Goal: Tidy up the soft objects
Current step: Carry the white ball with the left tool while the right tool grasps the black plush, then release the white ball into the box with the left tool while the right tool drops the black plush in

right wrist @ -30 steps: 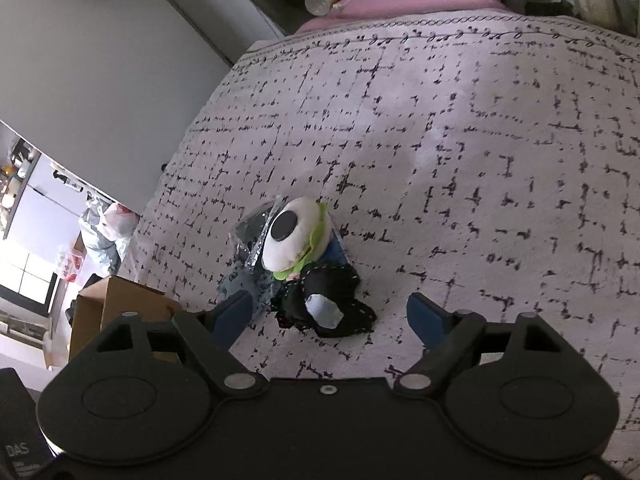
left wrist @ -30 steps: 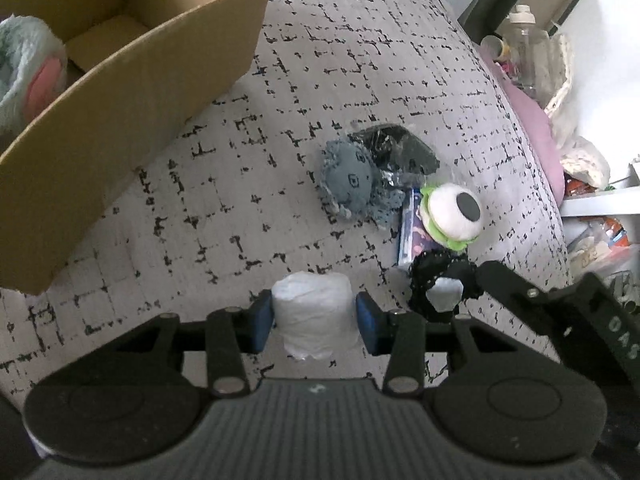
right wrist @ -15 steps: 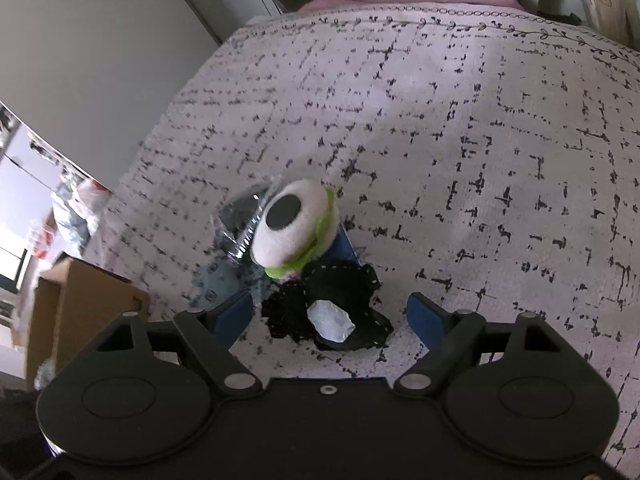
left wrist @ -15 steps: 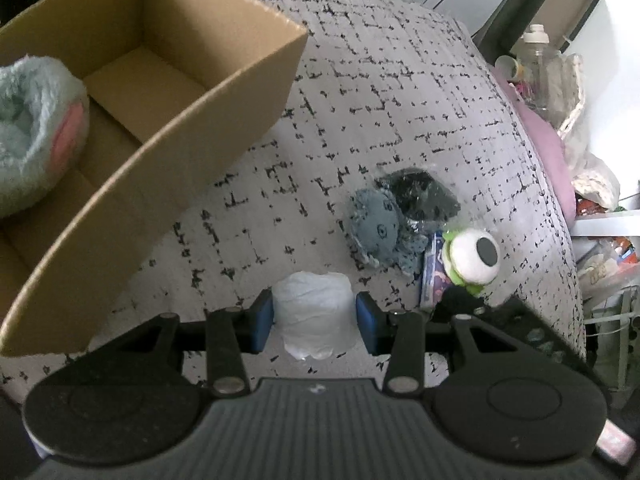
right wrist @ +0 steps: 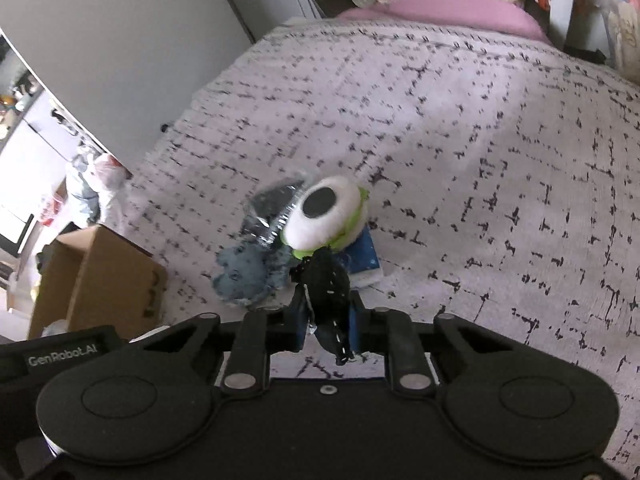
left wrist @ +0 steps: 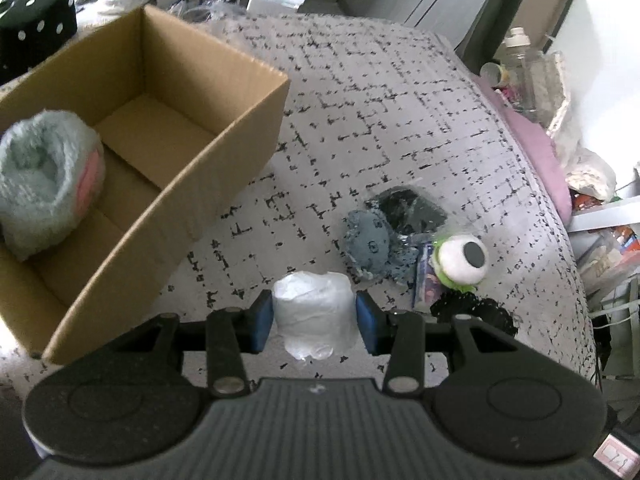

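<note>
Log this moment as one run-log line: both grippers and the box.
left gripper: shut on white wrapped bundle | right gripper: shut on black fabric item | cardboard box: holds fluffy light-blue plush

Both tilt steeply downward: the left hand-held gripper [left wrist: 315, 316] stands part-closed, the right hand-held gripper [right wrist: 327, 320] pinched tight.

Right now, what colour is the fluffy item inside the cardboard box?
Pale mint-blue fluffy item with a pink patch; clearest in the left wrist view.

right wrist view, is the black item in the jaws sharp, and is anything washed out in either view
Right wrist view: the black fabric item is soft with slight blur. Left wrist view: the white bundle is nearly washed out, and the window corner at top right is blown white.
</note>
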{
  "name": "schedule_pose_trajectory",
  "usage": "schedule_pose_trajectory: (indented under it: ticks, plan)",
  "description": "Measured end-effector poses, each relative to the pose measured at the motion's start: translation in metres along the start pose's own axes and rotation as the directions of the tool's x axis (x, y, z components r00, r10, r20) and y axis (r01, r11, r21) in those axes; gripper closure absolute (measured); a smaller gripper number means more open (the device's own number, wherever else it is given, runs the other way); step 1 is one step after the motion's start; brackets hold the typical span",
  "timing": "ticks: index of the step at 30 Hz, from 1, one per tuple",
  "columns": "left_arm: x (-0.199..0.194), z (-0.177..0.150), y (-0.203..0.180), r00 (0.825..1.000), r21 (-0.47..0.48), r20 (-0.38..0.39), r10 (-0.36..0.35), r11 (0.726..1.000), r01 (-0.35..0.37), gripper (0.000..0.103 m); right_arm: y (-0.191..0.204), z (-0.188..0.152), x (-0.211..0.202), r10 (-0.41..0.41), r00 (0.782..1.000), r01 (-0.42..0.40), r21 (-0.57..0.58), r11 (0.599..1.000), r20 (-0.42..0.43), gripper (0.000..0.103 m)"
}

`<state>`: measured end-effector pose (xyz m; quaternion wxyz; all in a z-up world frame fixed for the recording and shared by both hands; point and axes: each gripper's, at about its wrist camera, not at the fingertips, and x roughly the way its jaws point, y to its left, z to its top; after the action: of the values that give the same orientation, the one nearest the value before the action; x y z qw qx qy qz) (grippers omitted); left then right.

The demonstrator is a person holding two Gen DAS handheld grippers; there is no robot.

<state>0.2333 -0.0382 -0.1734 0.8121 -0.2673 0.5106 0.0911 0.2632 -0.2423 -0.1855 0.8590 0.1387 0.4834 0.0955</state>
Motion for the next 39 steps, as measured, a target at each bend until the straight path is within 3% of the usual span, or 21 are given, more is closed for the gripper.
schedule_pose_trajectory:
  ticks: [9, 19, 31, 39]
  plan:
    - [-0.041, 0.001, -0.01, 0.997, 0.064, 0.08, -0.022, 0.998, 0.017, 0.06, 0.007, 0.002, -0.035, 0.099, 0.992, -0.098, -0.011, 0.995, 0.081, 0.084]
    - [-0.08, 0.012, 0.005, 0.987, 0.072, 0.161, -0.013, 0.997, 0.001, 0.06, 0.027, 0.003, -0.06, 0.193, 0.973, -0.188, -0.052, 0.981, 0.13, 0.084]
    - [-0.112, 0.035, 0.028, 0.978, 0.084, 0.208, -0.001, 0.996, -0.017, 0.06, 0.061, -0.004, -0.071, 0.26, 0.955, -0.249, -0.092, 0.964, 0.145, 0.084]
    - [-0.119, 0.049, 0.053, 0.981, 0.088, 0.196, 0.004, 0.996, -0.021, 0.06, 0.089, -0.012, -0.069, 0.322, 0.936, -0.306, -0.123, 0.944, 0.142, 0.084]
